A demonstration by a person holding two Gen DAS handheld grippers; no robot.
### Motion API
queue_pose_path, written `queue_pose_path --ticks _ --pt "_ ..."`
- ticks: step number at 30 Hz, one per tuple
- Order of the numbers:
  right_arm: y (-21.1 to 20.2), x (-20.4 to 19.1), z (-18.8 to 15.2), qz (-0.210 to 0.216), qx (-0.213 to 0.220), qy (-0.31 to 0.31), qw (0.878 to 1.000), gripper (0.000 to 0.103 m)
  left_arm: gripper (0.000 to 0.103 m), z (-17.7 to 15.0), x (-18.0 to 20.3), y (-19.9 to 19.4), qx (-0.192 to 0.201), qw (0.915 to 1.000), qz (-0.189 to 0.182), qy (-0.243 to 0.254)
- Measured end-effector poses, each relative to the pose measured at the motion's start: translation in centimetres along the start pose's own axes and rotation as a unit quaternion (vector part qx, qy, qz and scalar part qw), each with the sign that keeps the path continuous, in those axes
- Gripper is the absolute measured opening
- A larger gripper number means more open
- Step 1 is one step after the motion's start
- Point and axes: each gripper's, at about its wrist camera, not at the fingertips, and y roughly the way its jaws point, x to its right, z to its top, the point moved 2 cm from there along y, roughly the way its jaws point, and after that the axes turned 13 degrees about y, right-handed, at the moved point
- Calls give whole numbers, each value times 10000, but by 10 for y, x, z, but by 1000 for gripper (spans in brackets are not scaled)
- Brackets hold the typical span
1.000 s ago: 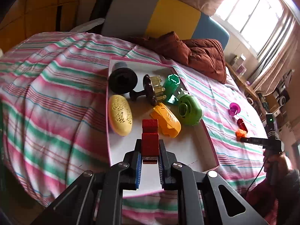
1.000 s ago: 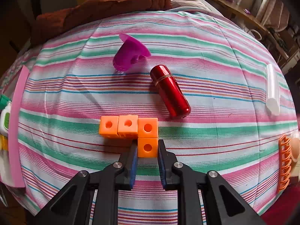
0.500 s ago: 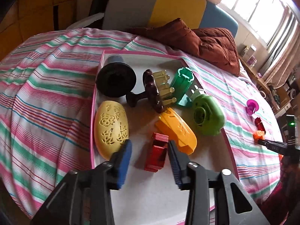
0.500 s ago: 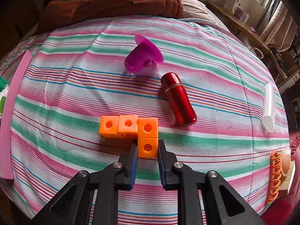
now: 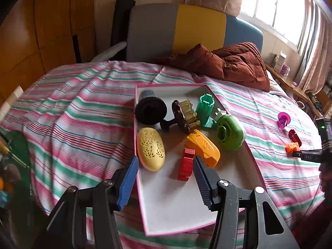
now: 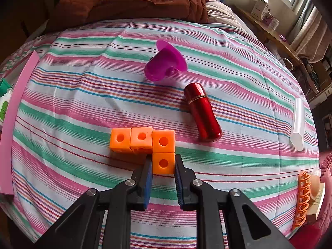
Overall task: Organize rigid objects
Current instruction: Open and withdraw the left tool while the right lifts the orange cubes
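In the left wrist view a pink-rimmed white tray (image 5: 238,166) lies on the striped bed. A red block piece (image 5: 186,164) lies in it beside an orange case (image 5: 204,147), a yellow oval (image 5: 151,148), a green round toy (image 5: 230,132), a brown brush (image 5: 182,117), a green cup (image 5: 204,109) and a black funnel (image 5: 150,109). My left gripper (image 5: 165,171) is open above the tray, the red piece lying free between its fingers. My right gripper (image 6: 162,167) is shut on the orange L-shaped block piece (image 6: 145,140), held at its near cube, just above or on the bedspread.
A purple flanged cup (image 6: 164,64) and a red metal cylinder (image 6: 202,112) lie beyond the orange blocks. A clear tube (image 6: 298,122) and an orange clip (image 6: 303,199) lie at the right. The tray's pink edge (image 6: 18,108) is at the left. A brown quilt (image 5: 228,64) lies at the headboard.
My left gripper lowered the red block piece into the tray, opened and let it go, then drew back and opened wider. My right gripper stayed shut on the orange blocks.
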Motion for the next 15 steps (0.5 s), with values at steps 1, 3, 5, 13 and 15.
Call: queue_pose_path --ticks 1,3,5,13,15 --pt "0 -3 -1 9 -3 -70 10000 18 55 -1 0 -3 19 10000 55 38" --pt "-1 -7 -2 11 24 -167 9999 18 56 -2 0 -10 50 9998 144 89" --pt "-1 -8 -2 16 33 -186 9998 18 55 -4 0 -14 70 9998 132 100" --pt "-5 -17 -8 117 63 -351 9993 18 55 -12 2 -20 23 9998 156 84" --pt "-6 -22 -10 181 65 -462 9987 18 56 -14 2 -20 5 9998 163 77"
